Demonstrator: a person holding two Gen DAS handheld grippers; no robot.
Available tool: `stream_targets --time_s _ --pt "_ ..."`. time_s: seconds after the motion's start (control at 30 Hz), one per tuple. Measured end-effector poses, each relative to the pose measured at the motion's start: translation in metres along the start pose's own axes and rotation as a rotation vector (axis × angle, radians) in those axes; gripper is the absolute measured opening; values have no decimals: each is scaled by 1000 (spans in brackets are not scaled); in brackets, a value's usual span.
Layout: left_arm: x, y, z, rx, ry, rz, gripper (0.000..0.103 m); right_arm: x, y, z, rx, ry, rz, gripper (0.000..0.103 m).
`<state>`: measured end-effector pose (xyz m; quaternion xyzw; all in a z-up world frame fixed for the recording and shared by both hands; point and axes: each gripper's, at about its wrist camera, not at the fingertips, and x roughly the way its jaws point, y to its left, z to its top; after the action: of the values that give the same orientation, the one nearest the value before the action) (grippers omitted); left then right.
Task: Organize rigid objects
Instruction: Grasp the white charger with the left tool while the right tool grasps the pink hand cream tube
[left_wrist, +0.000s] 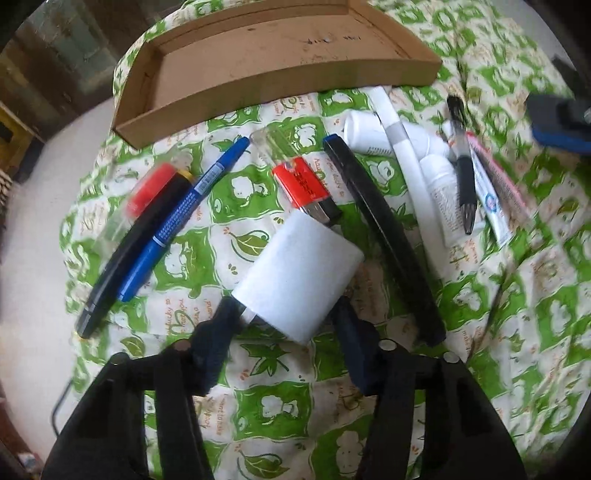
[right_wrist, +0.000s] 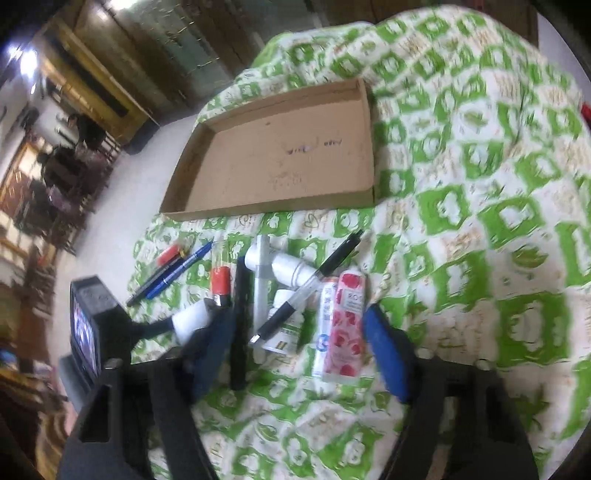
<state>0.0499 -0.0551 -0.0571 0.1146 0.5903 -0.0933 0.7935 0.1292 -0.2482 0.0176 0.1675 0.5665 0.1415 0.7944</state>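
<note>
My left gripper (left_wrist: 288, 317) is shut on a white roll (left_wrist: 299, 273), its pads against both sides, low over the green-and-white cloth (left_wrist: 266, 406). The roll (right_wrist: 192, 317) also shows in the right wrist view. My right gripper (right_wrist: 299, 350) hovers open over a heap: a black bar (right_wrist: 239, 325), a black pen (right_wrist: 295, 310) and a pink rose tube (right_wrist: 347, 325) lie below its spread jaws. One of its blue fingers (left_wrist: 554, 122) shows at the right in the left wrist view. An empty cardboard tray (left_wrist: 258, 85) sits behind the objects.
On the cloth left of the roll lie a blue pen (left_wrist: 192, 206) and a black marker with a red cap (left_wrist: 151, 188). A red and black lighter-like piece (left_wrist: 303, 184), white bottles (left_wrist: 369, 136) and a toothpaste tube (left_wrist: 491, 199) lie beyond. The table edge drops off at left.
</note>
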Motion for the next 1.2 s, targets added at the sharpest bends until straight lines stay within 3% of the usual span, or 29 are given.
stream_targets --time_s 0.07,0.17,0.43,0.5,0.67,1.2 --pt "-5 11 -1 -71 -3 -48 50 6 -6 4 48 16 15 42" --pt "-6 29 -4 -153 -3 -78 50 14 -9 5 45 44 -40 42" --pt "-4 25 -2 -161 1 -70 51 51 -25 12 35 121 -128 40" --pt "-4 29 -5 -180 -8 -82 51 64 -34 16 62 156 -117 31" --pt "-12 40 -12 -213 -21 -106 54 61 -37 16 76 156 -67 24" --pt "5 30 7 -182 38 -103 56 64 -29 14 46 170 -29 22"
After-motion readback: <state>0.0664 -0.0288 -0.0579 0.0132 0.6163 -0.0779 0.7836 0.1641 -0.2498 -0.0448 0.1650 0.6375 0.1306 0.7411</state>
